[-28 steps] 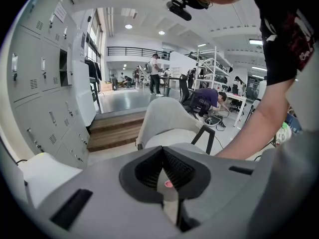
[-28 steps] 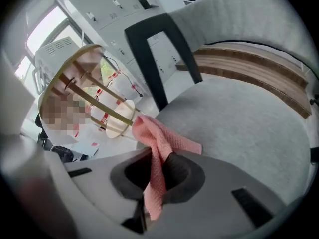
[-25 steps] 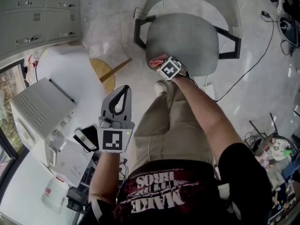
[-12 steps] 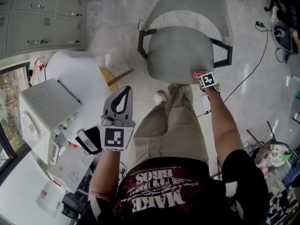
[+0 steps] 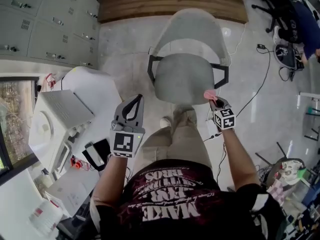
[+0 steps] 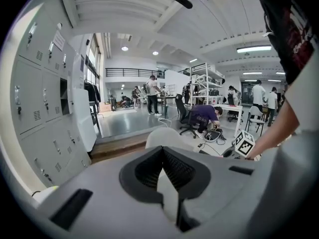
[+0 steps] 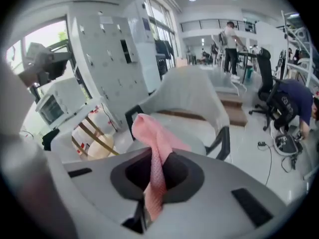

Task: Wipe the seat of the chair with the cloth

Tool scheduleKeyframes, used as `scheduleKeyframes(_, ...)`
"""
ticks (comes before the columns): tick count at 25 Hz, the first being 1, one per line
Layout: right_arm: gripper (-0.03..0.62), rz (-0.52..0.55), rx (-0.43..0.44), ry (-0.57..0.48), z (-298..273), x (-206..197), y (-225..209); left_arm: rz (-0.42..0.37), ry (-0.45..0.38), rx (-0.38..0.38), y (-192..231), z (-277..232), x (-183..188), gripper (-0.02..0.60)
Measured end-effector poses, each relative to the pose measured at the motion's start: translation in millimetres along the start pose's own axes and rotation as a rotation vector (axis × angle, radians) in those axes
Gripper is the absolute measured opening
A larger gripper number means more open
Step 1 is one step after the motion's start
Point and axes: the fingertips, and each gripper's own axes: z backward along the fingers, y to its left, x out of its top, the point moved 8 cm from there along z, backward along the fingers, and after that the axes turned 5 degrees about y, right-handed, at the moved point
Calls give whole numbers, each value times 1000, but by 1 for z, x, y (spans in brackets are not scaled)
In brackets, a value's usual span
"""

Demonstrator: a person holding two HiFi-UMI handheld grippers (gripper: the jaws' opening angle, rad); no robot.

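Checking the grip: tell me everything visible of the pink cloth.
The cloth is pink, a fine-meshed fabric, bunched into a narrow strip. The right gripper is shut on it: a folded end stands up beyond the jaw tips, the rest trails back between them. It is held by the front right corner of the grey chair seat; contact with the seat cannot be told.

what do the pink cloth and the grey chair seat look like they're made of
Pink cloth: a soft woven or knitted textile; it shows a fine mesh-like weave and folds limply where the right gripper pinches it. Grey chair seat: perhaps matt moulded plastic or a smooth covering, one even, seamless grey surface without shine; the views cannot settle which.
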Motion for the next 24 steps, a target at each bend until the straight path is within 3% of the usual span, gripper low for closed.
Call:
scheduleKeyframes(5, 28, 88, -32, -253, 104, 66, 47, -26, -82, -10, -4, 30, 37, 3)
scheduleKeyframes(11, 28, 118, -56, -424, 192, 109, 84, -37, -149, -20, -10, 64, 64, 3)
scheduleKeyframes(17, 28, 180, -119, -506, 240, 122, 112, -39, -228, -26, -11, 95, 82, 3)
scheduleKeyframes(24, 28, 187, -93, -520, 283, 105, 137, -43, -275, -9, -35, 128, 97, 3)
